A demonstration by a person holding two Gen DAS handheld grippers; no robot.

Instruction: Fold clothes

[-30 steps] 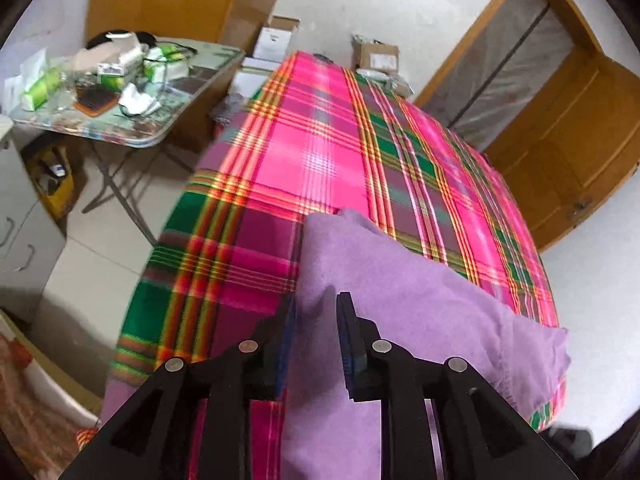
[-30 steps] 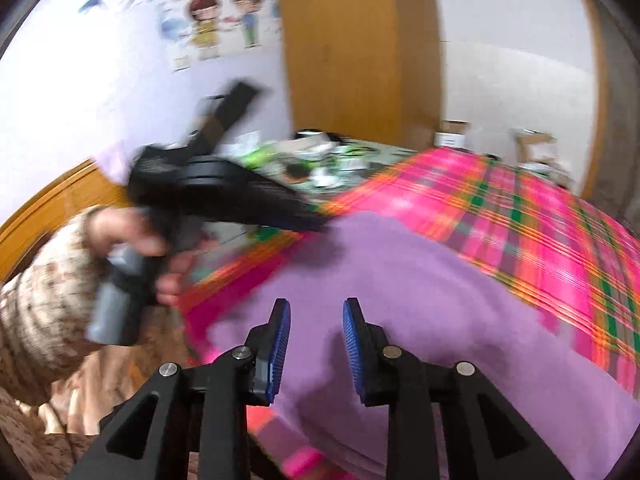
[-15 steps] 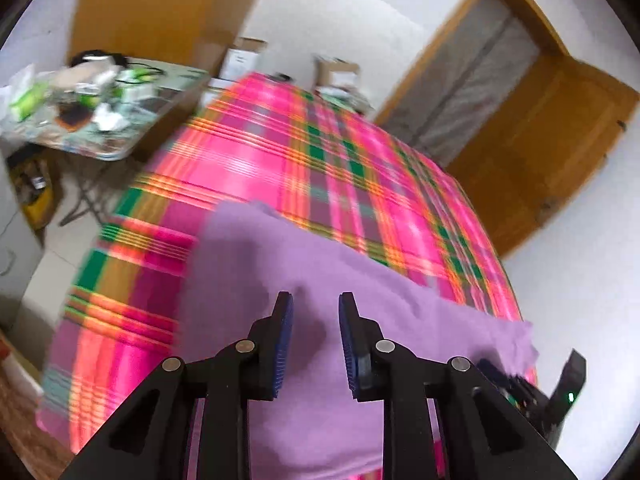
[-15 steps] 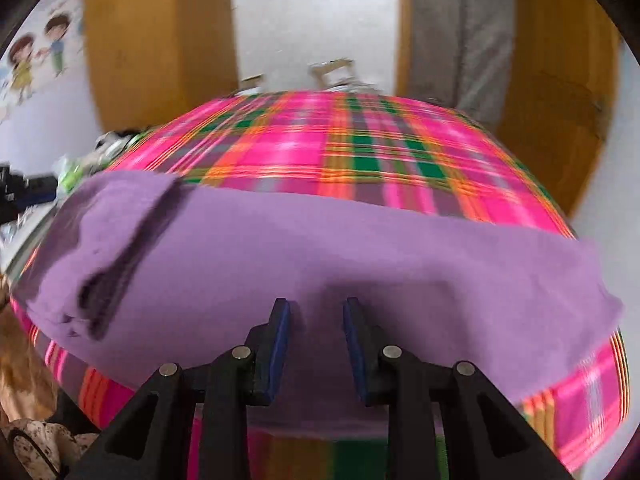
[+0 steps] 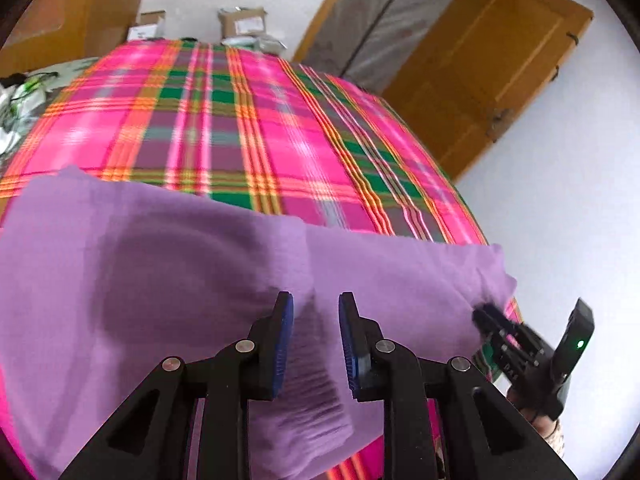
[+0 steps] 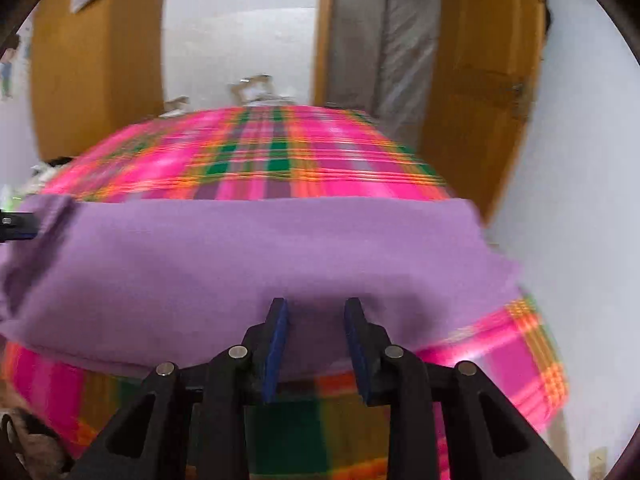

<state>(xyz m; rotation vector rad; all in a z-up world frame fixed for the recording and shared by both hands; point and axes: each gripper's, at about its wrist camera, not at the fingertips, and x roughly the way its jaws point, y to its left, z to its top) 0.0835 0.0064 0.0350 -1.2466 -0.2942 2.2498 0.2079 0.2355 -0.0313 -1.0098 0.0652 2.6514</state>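
A purple garment (image 5: 160, 280) lies spread across the near end of a bed with a pink plaid sheet (image 5: 240, 120). My left gripper (image 5: 316, 304) hovers over its middle with the jaws apart, above a ribbed cuff (image 5: 312, 408); the pads press on nothing. My right gripper (image 6: 316, 306) is at the near edge of the garment (image 6: 280, 248). Its jaws are opening, and purple cloth shows in the gap without being pinched. In the left wrist view the right gripper (image 5: 486, 318) is at the garment's right corner. The left gripper (image 6: 16, 226) shows at the right wrist view's left edge.
The plaid sheet (image 6: 280, 160) hangs over the bed's near side. A wooden door (image 5: 480, 60) and white wall stand to the right. Cardboard boxes (image 5: 242, 22) sit beyond the bed's far end, and a cluttered table (image 5: 20, 96) is at the left. A person's hand (image 5: 548, 428) holds the right gripper.
Both grippers have swept to the right along the garment. The right one has turned from facing the left hand to facing the bed square on. The garment now lies spread out.
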